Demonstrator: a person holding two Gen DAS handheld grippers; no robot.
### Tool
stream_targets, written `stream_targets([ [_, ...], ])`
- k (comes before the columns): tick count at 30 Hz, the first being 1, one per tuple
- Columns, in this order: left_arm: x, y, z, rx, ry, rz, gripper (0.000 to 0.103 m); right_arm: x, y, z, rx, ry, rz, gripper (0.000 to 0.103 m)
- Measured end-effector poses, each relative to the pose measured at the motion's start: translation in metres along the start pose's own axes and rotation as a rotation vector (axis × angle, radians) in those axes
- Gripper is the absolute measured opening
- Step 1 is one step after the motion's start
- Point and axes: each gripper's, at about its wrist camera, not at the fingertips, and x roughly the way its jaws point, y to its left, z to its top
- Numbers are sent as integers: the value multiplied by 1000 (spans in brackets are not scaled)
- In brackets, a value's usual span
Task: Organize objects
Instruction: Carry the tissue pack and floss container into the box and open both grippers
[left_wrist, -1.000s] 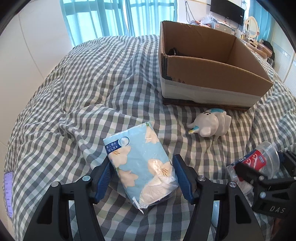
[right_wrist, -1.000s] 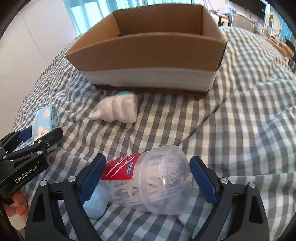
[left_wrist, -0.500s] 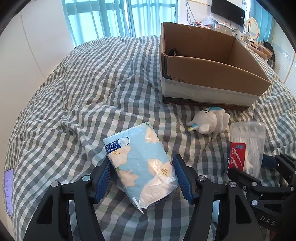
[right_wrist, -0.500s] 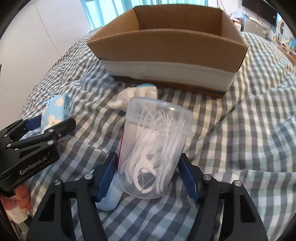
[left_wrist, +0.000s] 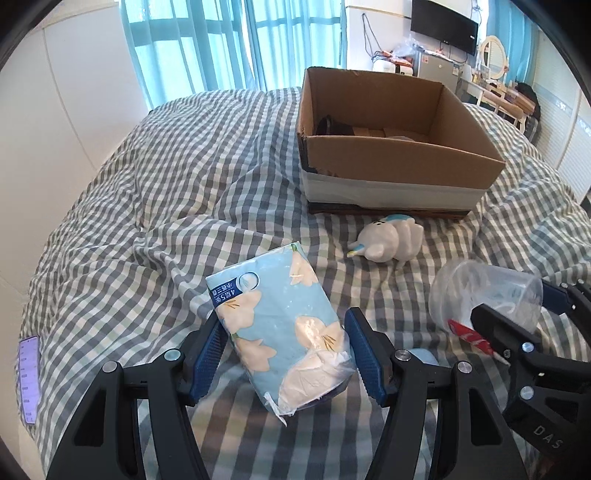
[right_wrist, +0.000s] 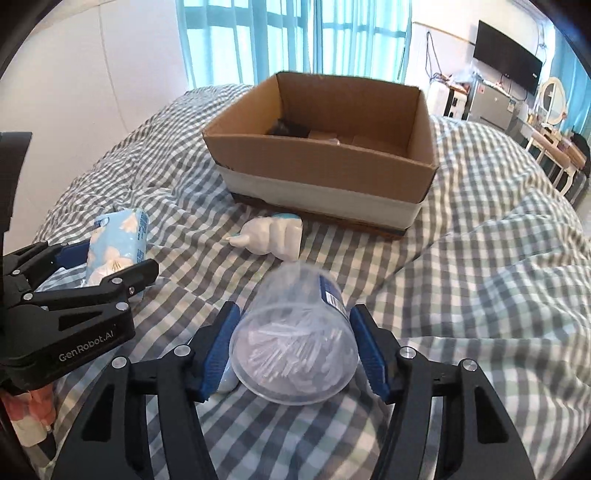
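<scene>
Carrying both items to the box (right_wrist: 321, 162) looks like the step in hand, judging by the grips. The right gripper (right_wrist: 295, 350) has its jaws clamped on the clear floss tub (right_wrist: 295, 343), held tilted just above the bed (right_wrist: 480, 277); it would do well to lift clear of the near wall before letting go, since the round tub could slip or roll. The left gripper (left_wrist: 284, 354) has its jaws around the tissue pack (left_wrist: 280, 332), which sits between the pads with the left pad touching and the right close beside; whether it is pinched I cannot tell. A white toy (left_wrist: 388, 242) lies on the bed just before the box.
</scene>
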Motion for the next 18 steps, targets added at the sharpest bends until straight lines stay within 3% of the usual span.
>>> stream_targets([
  [8,-28,-8,9,-2,-41,4,66,-33,17,18,-56,-94,-76,61],
  [18,-65,-16,65,18,-134,-10,66,-74,3,65,-86,-175,-102,61],
])
